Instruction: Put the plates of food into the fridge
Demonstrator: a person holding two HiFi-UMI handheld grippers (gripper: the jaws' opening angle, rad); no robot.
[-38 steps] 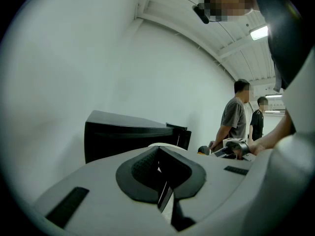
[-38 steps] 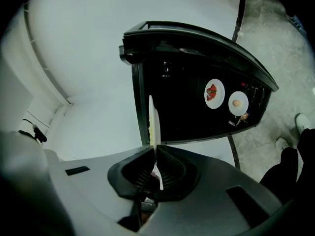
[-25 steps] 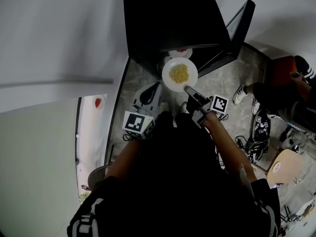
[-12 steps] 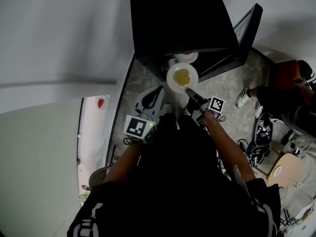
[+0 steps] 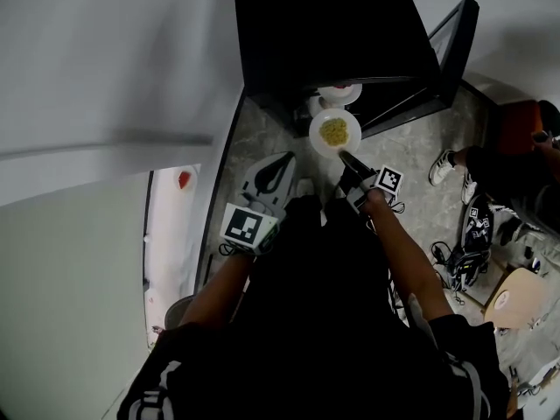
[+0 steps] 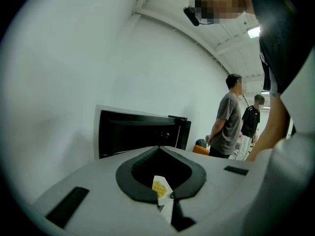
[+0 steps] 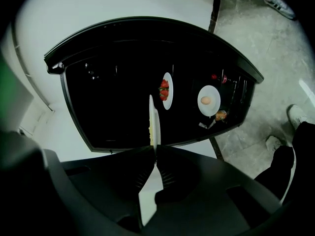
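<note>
A white plate of yellow food hangs just in front of the open black fridge. My right gripper is shut on its near rim. In the right gripper view the plate is edge-on, its rim pinched between the black jaws of the right gripper. Inside the fridge stand a plate of red food and a plate with a pale round item. My white left gripper hovers left of the plate, shut and empty; its tips meet, with the held plate behind them.
The fridge door stands open to the right. A person sits at the right, shoes on the stone floor, with cables nearby. A white counter with a red item lies left. Two people stand beyond the fridge.
My right gripper has sunk with the plate, which now looks smaller and sits nearer the fridge opening. The left gripper has barely shifted.
</note>
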